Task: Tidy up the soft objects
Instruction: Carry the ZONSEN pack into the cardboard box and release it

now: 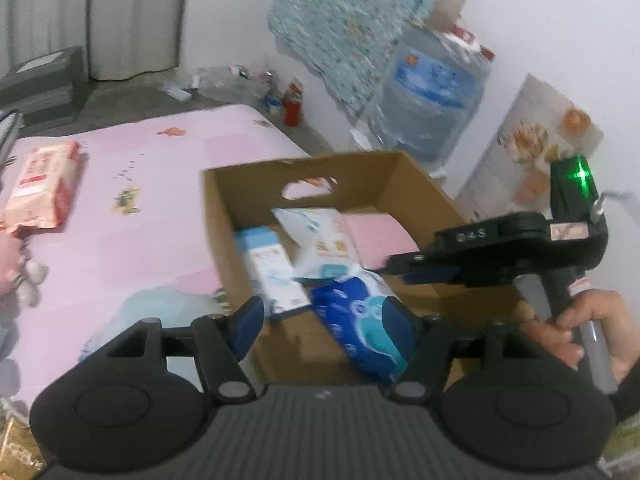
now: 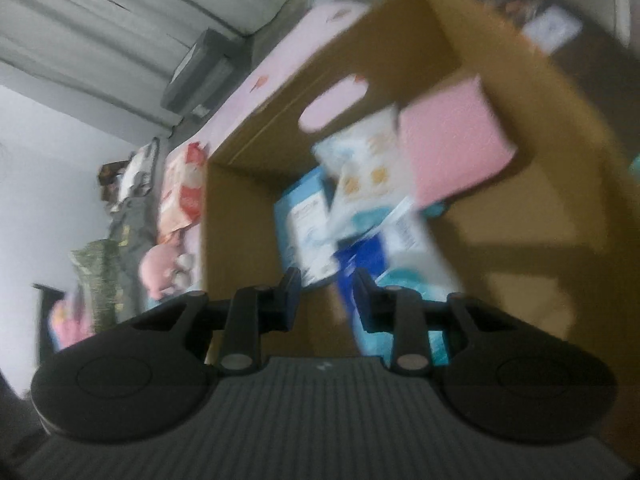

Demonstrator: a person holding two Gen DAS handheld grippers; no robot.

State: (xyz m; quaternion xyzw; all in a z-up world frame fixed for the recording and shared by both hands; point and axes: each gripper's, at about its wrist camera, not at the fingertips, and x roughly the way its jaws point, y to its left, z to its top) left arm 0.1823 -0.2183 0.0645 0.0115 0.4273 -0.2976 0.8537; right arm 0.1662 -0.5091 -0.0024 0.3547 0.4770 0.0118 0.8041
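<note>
An open cardboard box [image 1: 236, 204] stands on the pink mat [image 1: 152, 208] and holds several soft packs: a blue tissue pack [image 1: 360, 312], a light blue pack [image 1: 272, 276], a white pack [image 1: 320, 240] and a pink pack [image 1: 380, 236]. My left gripper [image 1: 324, 328] is open and empty above the box's near side. My right gripper [image 2: 326, 300] is open and empty over the box [image 2: 240, 216]; it also shows in the left wrist view [image 1: 404, 272] at the box's right wall. An orange-pink wipes pack [image 1: 44, 184] and a pink plush toy [image 1: 16, 268] lie on the mat at the left.
A large water bottle [image 1: 432, 96] and a patterned cloth [image 1: 352, 20] stand by the white wall behind the box. Small clutter and a red bottle [image 1: 292, 104] lie on the floor past the mat. Curtains [image 1: 100, 12] hang at the back left. A printed board [image 1: 532, 140] leans at the right.
</note>
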